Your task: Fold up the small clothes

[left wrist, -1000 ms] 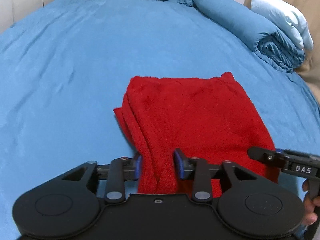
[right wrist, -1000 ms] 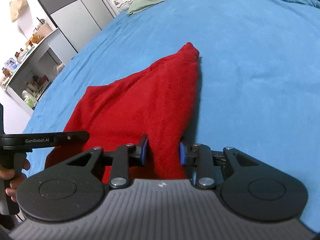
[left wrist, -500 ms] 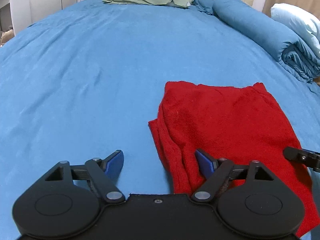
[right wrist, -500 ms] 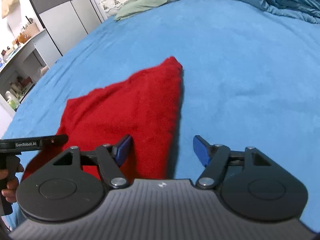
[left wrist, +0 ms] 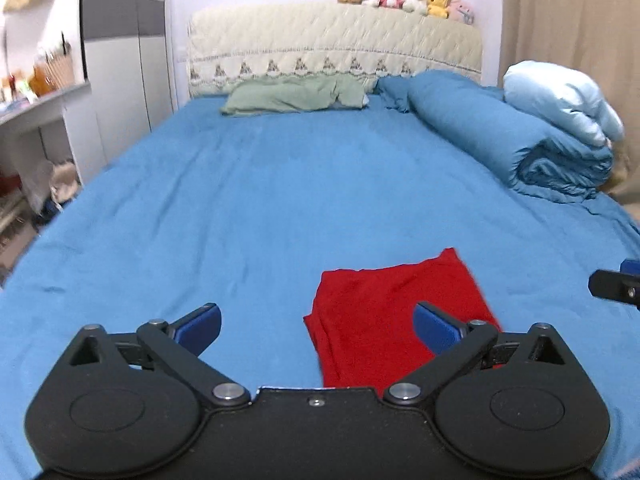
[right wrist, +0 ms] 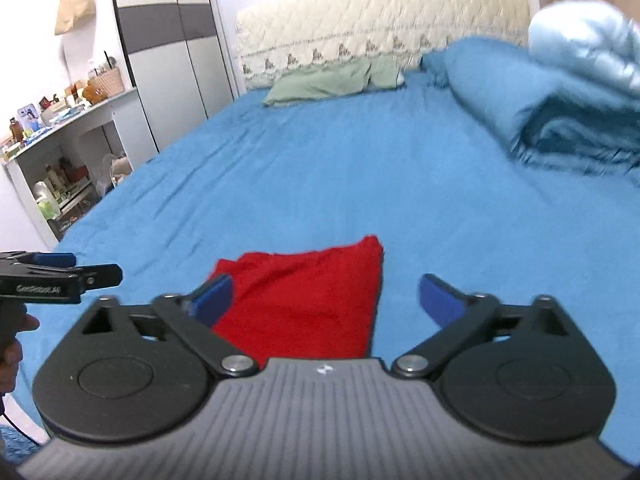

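Red fleece, folded into a neat flat packet, lies on the blue bed sheet [left wrist: 256, 208] near the foot end: this is the small garment [left wrist: 392, 312], layered edges stacked along its left side. My left gripper [left wrist: 316, 330] hangs above it with jaws spread wide and nothing between them; one blue pad [left wrist: 434, 328] sits over the cloth, the other over bare sheet. My right gripper [right wrist: 326, 300] is likewise wide apart and empty, above the garment's near right edge, its left pad [right wrist: 212, 298] over the red and its right pad over the sheet. From the right wrist view my left gripper's tip pokes in at the left. Farther up the bed a green pillow [left wrist: 294, 94] rests against the quilted headboard [left wrist: 332, 48], and a rolled blue duvet [left wrist: 504, 144] lies along the right side.
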Demonstrator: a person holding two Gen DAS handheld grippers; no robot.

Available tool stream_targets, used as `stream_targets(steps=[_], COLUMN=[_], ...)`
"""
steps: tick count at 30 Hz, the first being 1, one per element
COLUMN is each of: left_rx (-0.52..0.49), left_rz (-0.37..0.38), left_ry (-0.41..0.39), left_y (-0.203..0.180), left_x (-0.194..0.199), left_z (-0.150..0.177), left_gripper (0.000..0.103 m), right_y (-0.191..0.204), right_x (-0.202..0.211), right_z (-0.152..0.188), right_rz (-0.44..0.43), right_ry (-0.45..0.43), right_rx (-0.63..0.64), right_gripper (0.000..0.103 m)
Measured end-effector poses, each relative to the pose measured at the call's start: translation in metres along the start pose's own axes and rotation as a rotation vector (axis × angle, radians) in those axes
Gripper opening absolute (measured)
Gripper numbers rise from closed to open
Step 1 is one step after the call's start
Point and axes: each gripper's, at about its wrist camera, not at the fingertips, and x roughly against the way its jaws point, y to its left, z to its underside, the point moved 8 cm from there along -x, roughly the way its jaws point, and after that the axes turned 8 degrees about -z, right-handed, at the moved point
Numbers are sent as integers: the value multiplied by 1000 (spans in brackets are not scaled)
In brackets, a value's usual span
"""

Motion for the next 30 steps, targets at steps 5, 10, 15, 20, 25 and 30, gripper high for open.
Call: stream_targets(steps=[5, 10, 15, 20, 25, 30], left_rx=[21, 28, 4, 25, 2, -10], left_rz=[-51, -107, -126, -99, -100, -99], left_ry=[49, 87, 112, 149, 129, 108], left_y=[1, 3, 3, 7, 4, 0], left_x=[62, 108, 134, 142, 151, 158], left_z=[15, 49, 83, 102, 103, 103], left_gripper=[103, 103, 103, 103, 103, 103], right_y=[27, 47, 55, 62, 68, 70], right_x=[66, 109, 135, 147, 157, 165], right_z=[2, 30, 69, 100, 111, 112], right_rz=[92, 173, 213, 221, 228, 240], right_ry=[14, 106, 164, 199, 200, 189], right_rx=[32, 29, -4, -5, -14, -22], right_gripper=[103, 103, 103, 103, 103, 103])
